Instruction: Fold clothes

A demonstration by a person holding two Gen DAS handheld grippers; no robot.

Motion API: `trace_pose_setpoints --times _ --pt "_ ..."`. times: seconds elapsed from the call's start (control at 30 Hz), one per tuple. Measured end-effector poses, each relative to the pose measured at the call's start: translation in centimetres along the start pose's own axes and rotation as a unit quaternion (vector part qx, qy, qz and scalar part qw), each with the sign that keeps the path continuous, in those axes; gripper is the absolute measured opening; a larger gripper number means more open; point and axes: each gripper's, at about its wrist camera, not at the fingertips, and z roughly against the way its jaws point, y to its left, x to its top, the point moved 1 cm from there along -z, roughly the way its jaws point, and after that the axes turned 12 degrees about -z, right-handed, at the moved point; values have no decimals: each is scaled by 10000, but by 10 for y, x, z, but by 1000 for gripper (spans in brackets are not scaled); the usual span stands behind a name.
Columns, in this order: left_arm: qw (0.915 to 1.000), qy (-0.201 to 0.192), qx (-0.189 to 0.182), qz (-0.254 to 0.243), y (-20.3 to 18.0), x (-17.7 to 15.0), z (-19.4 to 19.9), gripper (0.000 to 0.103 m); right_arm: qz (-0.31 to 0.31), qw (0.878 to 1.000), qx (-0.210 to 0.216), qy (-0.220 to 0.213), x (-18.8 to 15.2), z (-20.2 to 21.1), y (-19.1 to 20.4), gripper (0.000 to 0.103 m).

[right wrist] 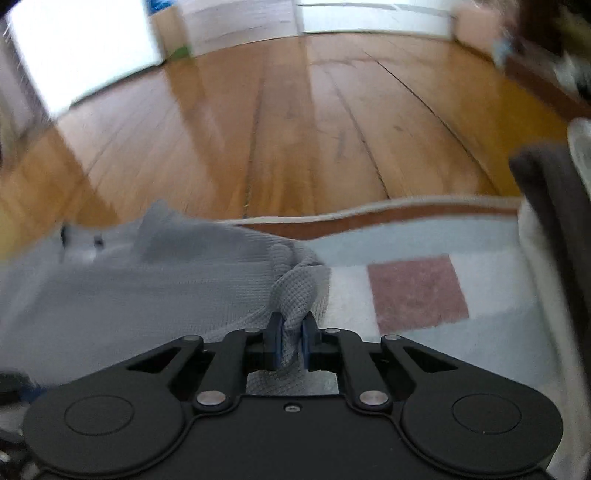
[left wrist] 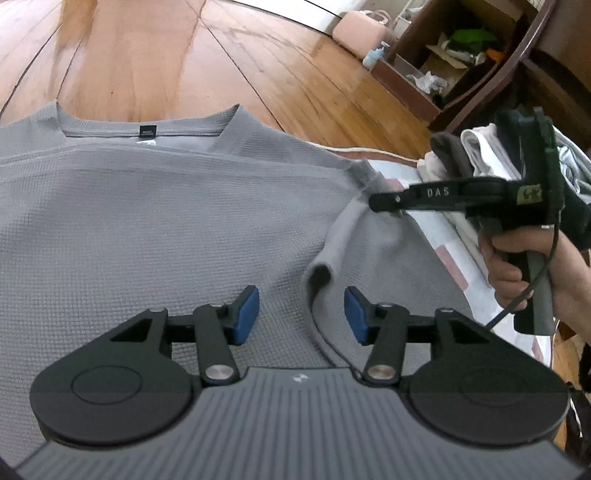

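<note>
A grey waffle-knit shirt lies spread flat, its neckline and black label toward the wooden floor. My left gripper hovers open just above the shirt, its blue pads either side of a raised sleeve fold. My right gripper reaches in from the right, held by a hand, its tip at the shirt's right shoulder edge. In the right wrist view the right gripper is shut on a bunched bit of the grey shirt, lifting it off the blanket.
A pale blanket with pink squares lies under the shirt. A stack of folded clothes sits at the right. An open wooden cabinet with clutter and a pink bag stand beyond on the wooden floor.
</note>
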Motion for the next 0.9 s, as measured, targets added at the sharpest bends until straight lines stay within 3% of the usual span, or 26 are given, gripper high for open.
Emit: trace_pose_setpoints --times 0.1,0.17,0.2,0.27,0.37,0.43,0.5,0.63,0.77,0.83,0.87,0.9 --pt "9999 31 95 -60 -2 3 -2 50 136 9997 -146 -119 -5 0 0 12" --pt "9995 121 289 -93 -1 5 1 50 315 9988 -301 -244 -9 2 4 28" --pt "9987 170 472 -125 0 7 3 50 332 9976 -506 -345 -9 7 8 37" --pt "9945 290 988 -207 4 11 12 50 395 9966 -439 -576 -13 26 17 39" --pt "9910 381 1285 38 23 14 36 50 669 9955 324 -581 -28 52 34 39" --pt "9876 318 1483 407 43 8 66 53 724 9933 905 10 -44 53 40 39" --pt "9810 193 1752 805 67 -4 102 53 579 9918 1105 282 -59 50 42 40" --pt "9597 -58 2311 1599 113 -28 175 62 872 9860 1341 468 -80 48 74 40" --pt "9138 -256 3262 2407 161 -66 230 63 1583 9696 1787 544 -90 52 138 40" --pt "8956 28 3620 2584 180 -79 237 65 1951 9578 2017 624 -95 55 167 41" --pt "8890 211 3745 2628 188 -84 238 65 2122 9523 2090 663 -99 54 181 41" --pt "8903 193 3599 2782 195 -89 238 65 2292 9473 2133 682 -104 53 196 42"
